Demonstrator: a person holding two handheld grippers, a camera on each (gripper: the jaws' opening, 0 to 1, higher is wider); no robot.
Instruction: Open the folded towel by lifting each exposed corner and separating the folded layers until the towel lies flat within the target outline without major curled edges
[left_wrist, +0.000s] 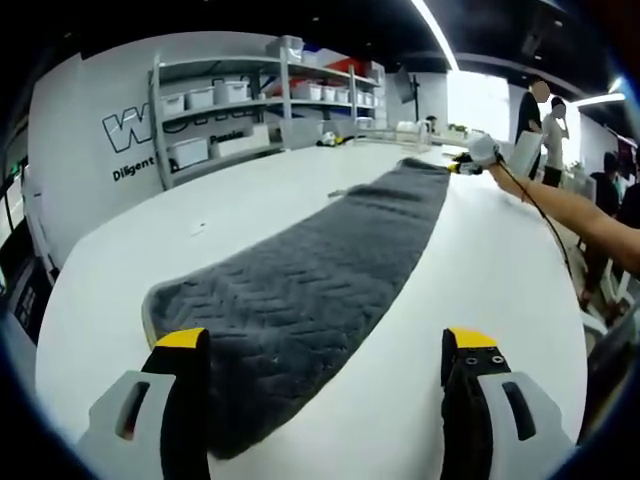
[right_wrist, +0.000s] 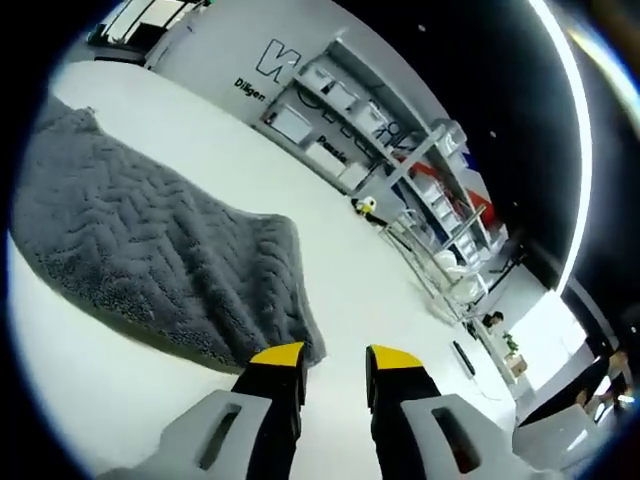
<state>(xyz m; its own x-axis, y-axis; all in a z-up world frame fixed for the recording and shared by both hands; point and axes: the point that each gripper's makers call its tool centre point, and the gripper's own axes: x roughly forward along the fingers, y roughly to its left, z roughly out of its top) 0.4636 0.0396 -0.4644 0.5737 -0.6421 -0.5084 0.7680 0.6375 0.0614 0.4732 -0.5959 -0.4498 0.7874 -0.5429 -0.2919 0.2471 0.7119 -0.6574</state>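
Towel (left_wrist: 320, 285) lies as a long grey strip along the white counter (left_wrist: 500, 260). Left gripper (left_wrist: 325, 350) spread wide, straddling the near end; right gripper (right_wrist: 333, 362) slightly parted, empty, beside the far corner, seemingly positioned for stretching it flat.

Large outlined letters on the white wall (left_wrist: 95, 120) behind the shelves (left_wrist: 270, 95) begin with "W"; the rest is hidden by the shelving. Below them, smaller dark print reads "Diligent", followed further right by a word that looks like "Passion", partly blocked. In the right gripper view the same wall (right_wrist: 215, 50) shows "Diligen", cut off by the shelves (right_wrist: 400, 150).
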